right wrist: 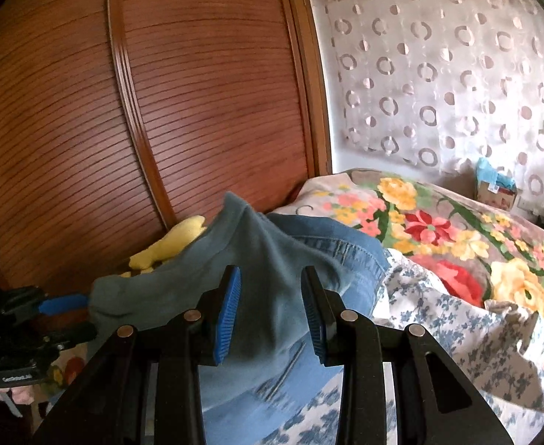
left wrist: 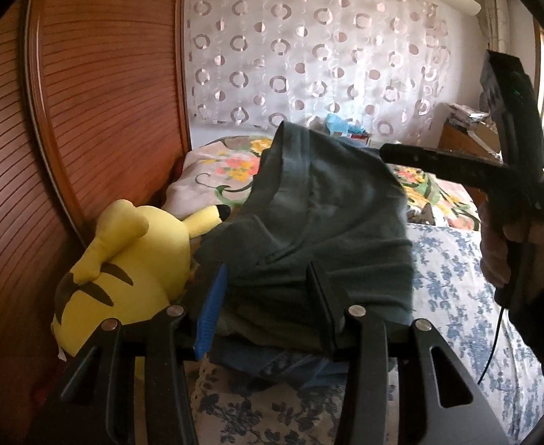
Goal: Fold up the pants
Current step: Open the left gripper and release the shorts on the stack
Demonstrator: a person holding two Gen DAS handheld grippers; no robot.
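Note:
The dark grey-green pants are a folded bundle on the bed, lying over blue jeans. In the left wrist view my left gripper is shut on the near edge of the pants, and cloth fills the gap between its fingers. In the right wrist view my right gripper holds another edge of the same pants between its blue pads. The left wrist view shows the right gripper side-on at the bundle's far right corner, held by a hand. The left gripper appears at the cloth's left end.
A yellow plush toy lies against the wooden slatted wardrobe door, just left of the pants. A bright floral blanket covers the far bed. A blue-and-white flowered sheet lies to the right. A small box stands by the curtained wall.

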